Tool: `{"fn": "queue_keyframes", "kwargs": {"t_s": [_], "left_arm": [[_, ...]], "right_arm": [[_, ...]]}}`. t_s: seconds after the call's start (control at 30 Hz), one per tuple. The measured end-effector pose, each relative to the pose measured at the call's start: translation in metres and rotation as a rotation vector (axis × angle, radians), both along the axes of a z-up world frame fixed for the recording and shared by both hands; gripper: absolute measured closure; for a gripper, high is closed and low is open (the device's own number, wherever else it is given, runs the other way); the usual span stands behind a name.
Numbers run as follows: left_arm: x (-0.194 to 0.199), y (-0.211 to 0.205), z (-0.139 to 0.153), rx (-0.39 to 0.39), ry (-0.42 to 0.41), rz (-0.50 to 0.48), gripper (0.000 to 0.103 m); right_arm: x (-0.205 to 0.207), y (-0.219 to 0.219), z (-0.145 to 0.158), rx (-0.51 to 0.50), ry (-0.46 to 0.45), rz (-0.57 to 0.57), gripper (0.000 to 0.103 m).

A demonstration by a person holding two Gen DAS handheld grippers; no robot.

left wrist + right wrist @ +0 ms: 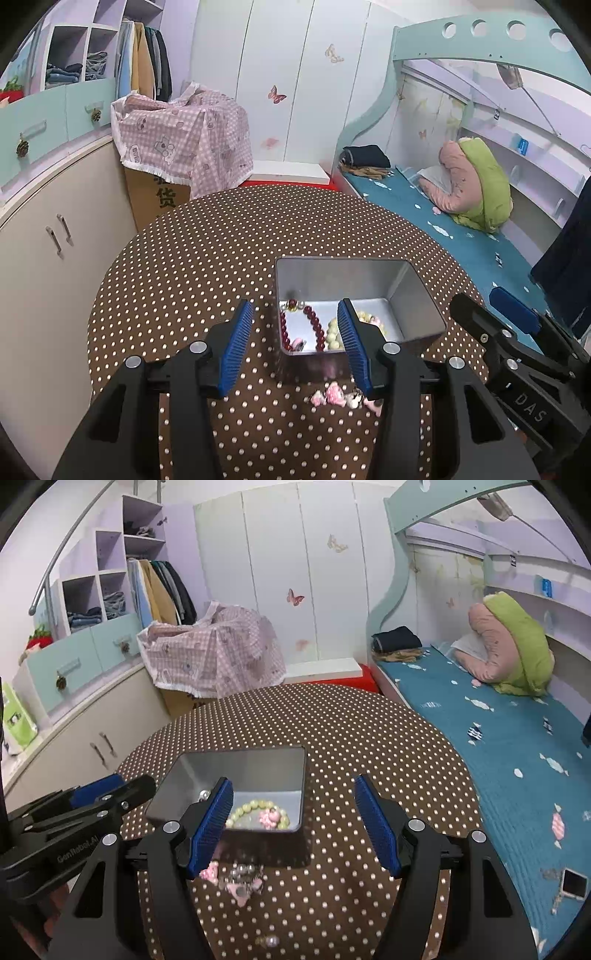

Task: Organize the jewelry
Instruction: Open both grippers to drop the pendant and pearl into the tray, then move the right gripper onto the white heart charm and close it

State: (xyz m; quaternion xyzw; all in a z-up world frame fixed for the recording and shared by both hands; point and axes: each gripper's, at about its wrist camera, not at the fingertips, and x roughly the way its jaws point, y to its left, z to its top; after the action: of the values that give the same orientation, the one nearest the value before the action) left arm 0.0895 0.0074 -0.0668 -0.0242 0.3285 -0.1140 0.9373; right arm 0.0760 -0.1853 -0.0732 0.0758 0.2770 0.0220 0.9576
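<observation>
Two spread grippers over a jewelry tin on a brown, white-dotted round table (184, 258), bedroom behind.
Left gripper (295, 328) and right gripper (293, 808) both gape empty; the rectangular silver metal tin (417, 295) at lower centre holds one dark-red bead bracelet (314, 321) and one pale-green bead bracelet (255, 806); one pink charm bracelet (334, 395) lies just below it.

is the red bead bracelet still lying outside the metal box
No, the red bead bracelet lies inside the metal box, beside a pale bead bracelet.
</observation>
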Motion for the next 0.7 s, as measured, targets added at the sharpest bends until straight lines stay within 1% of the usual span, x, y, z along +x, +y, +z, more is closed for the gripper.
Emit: {"fn": "queue_keyframes", "kwargs": {"t_s": [0.2,0.33,0.57,0.7], "left_arm": [[-0.013,0.008,-0.009,-0.016,0.023,0.009,0.057],[-0.019,0.014,-0.016,-0.017,0.036,0.015,0.057],[-0.026,0.026,-0.035,-0.005,0.077,0.045,0.057],[-0.027,0.032,-0.046,0.01,0.099,0.064,0.057]], "right_arm": [[-0.017,0.003,-0.014,0.007,0.034,-0.006,0.037],[-0.024,0.008,-0.029,0.018,0.081,0.002,0.037],[-0.027,0.024,-0.05,0.003,0.126,0.029,0.037],[-0.02,0.029,-0.065,0.001,0.166,0.046,0.037]]}}
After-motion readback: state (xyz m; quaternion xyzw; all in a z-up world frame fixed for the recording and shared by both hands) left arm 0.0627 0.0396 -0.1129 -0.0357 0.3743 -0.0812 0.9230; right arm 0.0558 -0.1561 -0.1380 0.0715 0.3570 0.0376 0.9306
